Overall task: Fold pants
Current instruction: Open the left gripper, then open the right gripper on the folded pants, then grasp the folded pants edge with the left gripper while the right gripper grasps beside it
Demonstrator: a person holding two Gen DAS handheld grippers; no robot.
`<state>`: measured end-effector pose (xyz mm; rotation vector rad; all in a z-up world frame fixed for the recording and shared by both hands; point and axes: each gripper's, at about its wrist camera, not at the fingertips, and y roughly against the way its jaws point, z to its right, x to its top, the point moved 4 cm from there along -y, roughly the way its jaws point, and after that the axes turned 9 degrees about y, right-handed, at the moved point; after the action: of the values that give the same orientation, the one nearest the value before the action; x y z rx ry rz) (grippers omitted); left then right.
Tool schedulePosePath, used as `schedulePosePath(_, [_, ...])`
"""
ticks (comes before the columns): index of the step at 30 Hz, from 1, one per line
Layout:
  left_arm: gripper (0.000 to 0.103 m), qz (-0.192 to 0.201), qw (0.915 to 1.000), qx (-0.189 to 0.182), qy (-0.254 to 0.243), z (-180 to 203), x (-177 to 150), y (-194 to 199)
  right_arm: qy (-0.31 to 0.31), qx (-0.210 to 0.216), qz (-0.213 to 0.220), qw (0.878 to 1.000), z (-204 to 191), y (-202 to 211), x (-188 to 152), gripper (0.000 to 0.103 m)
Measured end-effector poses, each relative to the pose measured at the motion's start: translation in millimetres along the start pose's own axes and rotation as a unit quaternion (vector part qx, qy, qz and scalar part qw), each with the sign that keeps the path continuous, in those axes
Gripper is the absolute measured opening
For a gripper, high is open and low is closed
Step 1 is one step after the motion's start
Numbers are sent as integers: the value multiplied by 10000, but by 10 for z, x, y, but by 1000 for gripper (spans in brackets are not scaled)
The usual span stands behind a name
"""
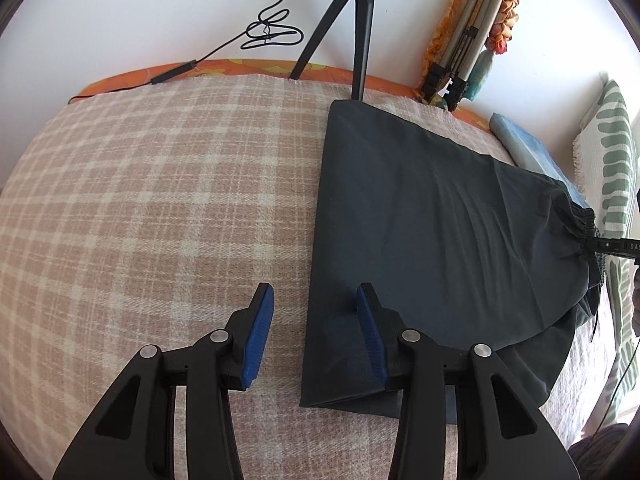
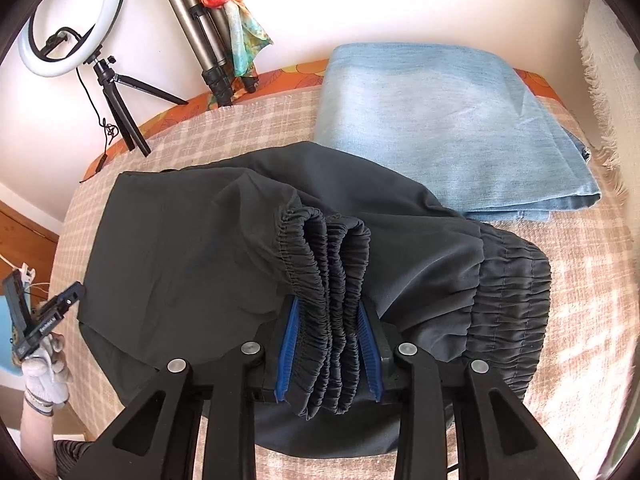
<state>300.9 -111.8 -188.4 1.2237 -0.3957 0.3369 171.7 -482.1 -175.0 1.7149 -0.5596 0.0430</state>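
Observation:
Dark grey pants (image 1: 432, 232) lie folded on a checked blanket (image 1: 160, 200), leg ends at the left, elastic waistband at the right. My left gripper (image 1: 316, 300) is open and empty, hovering over the near left edge of the pants, one finger above the cloth, the other above the blanket. My right gripper (image 2: 328, 312) is shut on the bunched elastic waistband (image 2: 328, 264) of the pants (image 2: 192, 248) and holds it lifted over the rest of the garment. The right gripper's tip also shows at the right edge of the left wrist view (image 1: 612, 246).
Folded light blue jeans (image 2: 440, 120) lie on the blanket behind the pants. A black tripod (image 1: 360, 20), a ring light (image 2: 76, 20), a folded silver tripod (image 2: 200, 32) with a scarf and a cable (image 1: 272, 32) stand at the far edge by the wall. A leaf-patterned pillow (image 1: 612, 168) is at the right.

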Motion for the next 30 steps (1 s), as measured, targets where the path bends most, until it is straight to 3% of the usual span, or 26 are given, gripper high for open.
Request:
schedulePosePath(3, [41, -53, 9999, 63, -84, 28, -38, -50, -132, 220, -66, 9996, 30, -39, 10, 45])
schedulePosePath(5, [41, -36, 9999, 71, -134, 45, -45, -47, -196, 316, -97, 9993, 51, -93, 8, 45])
schedulePosePath(7, [41, -18, 9999, 85, -142, 42, -43, -41, -247, 236, -119, 9993, 73, -147, -2, 41])
schedulePosePath(9, [41, -15, 9999, 72, -134, 34, -39, -44, -307, 188, -126, 9993, 85, -178, -17, 25])
schedulePosePath(11, [41, -24, 9999, 65, -151, 28, -39, -54, -403, 308, -21, 9987, 84, -144, -31, 18])
schedulePosePath(13, [41, -27, 9999, 51, -109, 25, -37, -57, -437, 394, 73, 9982, 85, -65, -46, 16])
schedulePosePath(16, [41, -35, 10000, 8, -79, -4, -23, -55, -360, 94, 81, 9993, 141, 12, -59, 15])
schedulePosePath(19, [41, -10, 10000, 4, -43, -3, -17, -79, -221, -179, 5, 9996, 128, 45, -40, 31])
schedulePosePath(21, [41, 2, 10000, -36, -3, 2, -19, -104, -105, -471, 253, 9985, 86, 170, 16, 40])
schedulePosePath(22, [41, 45, 10000, -48, 11, 5, -17, -107, -25, -523, 397, 9978, 34, 246, 47, 40])
schedulePosePath(23, [33, 68, 9999, -83, 7, 13, -14, -112, 45, -533, 523, 9972, -34, 319, 81, 40])
schedulePosePath(26, [15, 51, 9997, -204, 87, 23, -3, -135, 253, -293, 791, 9961, -313, 480, 202, 41])
schedulePosePath(28, [12, 35, 9993, -284, 234, 7, 5, -144, 425, -45, 862, 9954, -561, 506, 298, 42])
schedulePosePath(30, [9, 46, 9988, -340, 339, -3, 13, -140, 586, 256, 913, 9938, -836, 481, 411, 50])
